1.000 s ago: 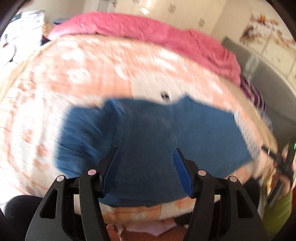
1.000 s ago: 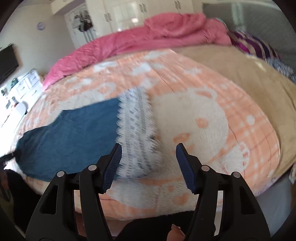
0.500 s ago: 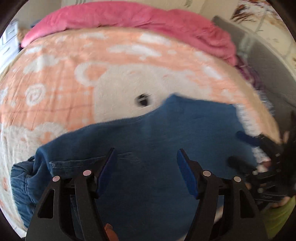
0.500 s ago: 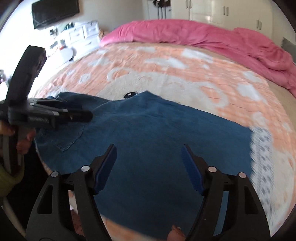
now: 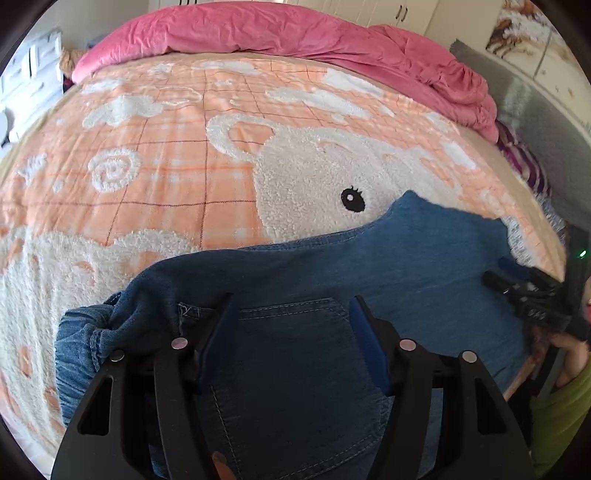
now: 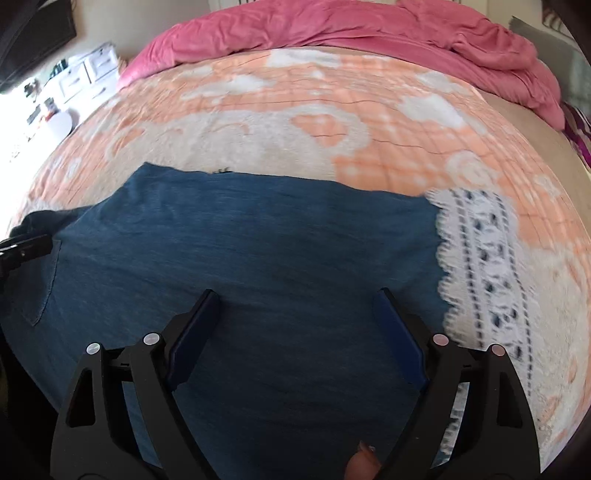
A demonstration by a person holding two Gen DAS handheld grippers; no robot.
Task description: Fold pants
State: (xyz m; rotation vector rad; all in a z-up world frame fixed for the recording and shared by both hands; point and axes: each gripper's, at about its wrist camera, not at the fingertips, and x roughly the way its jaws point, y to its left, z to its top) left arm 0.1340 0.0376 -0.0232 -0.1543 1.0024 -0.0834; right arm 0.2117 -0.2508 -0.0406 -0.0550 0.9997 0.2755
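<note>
The blue denim pants with a white lace hem (image 6: 236,266) are lying spread flat across the near part of the peach-and-white fleece blanket with a bear face (image 5: 177,177), waist end bunching toward nine o'clock in the left wrist view, lace cuff (image 6: 480,266) running out toward three o'clock in the right wrist view. The crumpled pink duvet (image 5: 295,33) is sitting at twelve o'clock, well apart from the pants.

The left gripper (image 5: 291,332) is hovering over the back pocket (image 5: 295,354), fingers apart with nothing pinched. The right gripper (image 6: 295,325) is hanging above the leg, and its jaws have just been opening wider; only flat denim is showing between them, none of it clamped. Whether either set of pads is brushing the cloth is hard to tell from this angle.

This looks like the approach before a fold, with both hands lining up along the near edge. The next move is probably calling for each gripper to drop onto an edge, close on the fabric, and carry it over evenly so the lace end is meeting the waist.
</note>
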